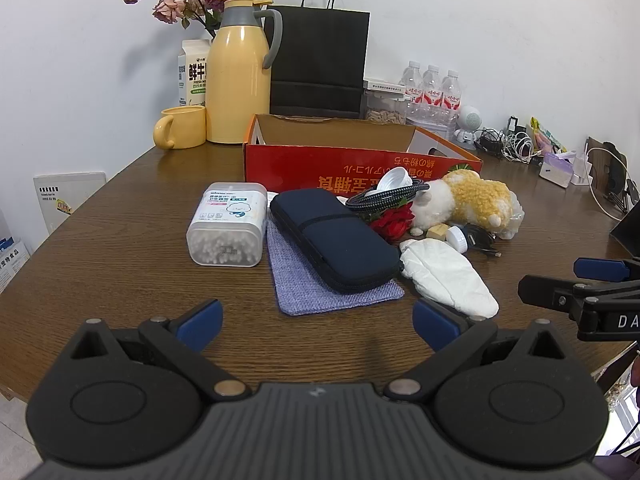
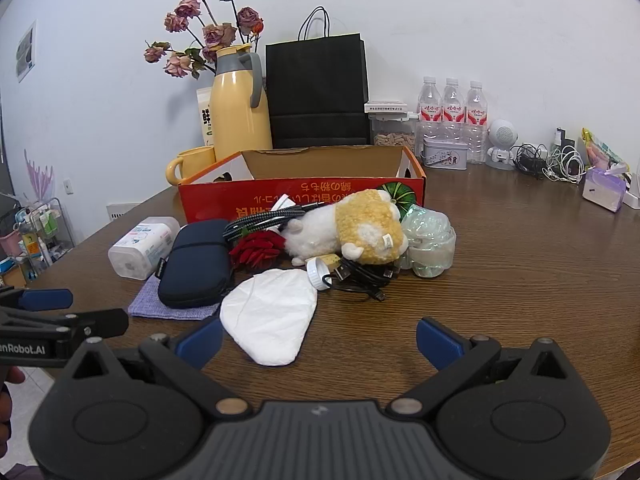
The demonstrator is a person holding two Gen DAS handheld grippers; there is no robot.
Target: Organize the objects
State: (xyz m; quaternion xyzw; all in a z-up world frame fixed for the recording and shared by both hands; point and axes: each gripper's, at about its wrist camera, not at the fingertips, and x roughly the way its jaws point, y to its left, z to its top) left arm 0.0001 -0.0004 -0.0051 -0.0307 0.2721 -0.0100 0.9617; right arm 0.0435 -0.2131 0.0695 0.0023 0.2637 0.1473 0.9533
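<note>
White walls back a brown wooden desk [image 1: 120,248] whose far edge is lined with a yellow thermos [image 1: 238,76], a black paper bag [image 1: 320,60] and water bottles [image 1: 432,88]. In front of these stands the open red cardboard box [image 1: 360,160], which looks empty inside as far as can be seen, and the clutter to be sorted lies just in front of that box: a cotton swab tub [image 1: 228,224] toward its left end, a navy zip pouch [image 1: 336,236] resting on a blue woven cloth [image 1: 320,288], a braided cable [image 2: 264,218], a red artificial flower [image 2: 256,250], a plush toy [image 2: 352,228], a white crumpled packet [image 2: 272,316] nearest the grippers, and a black USB cable [image 2: 360,276]. The left gripper [image 1: 316,320] and right gripper [image 2: 318,338] both hover short of the pile, jaws spread wide and holding nothing. Nothing appears to have gone into the box yet. The risk ahead lies in the tangle: the cables run under and around the toy, so lifting one piece could drag its neighbours along, and the soft packet or cloth may slip from a shallow pinch.
</note>
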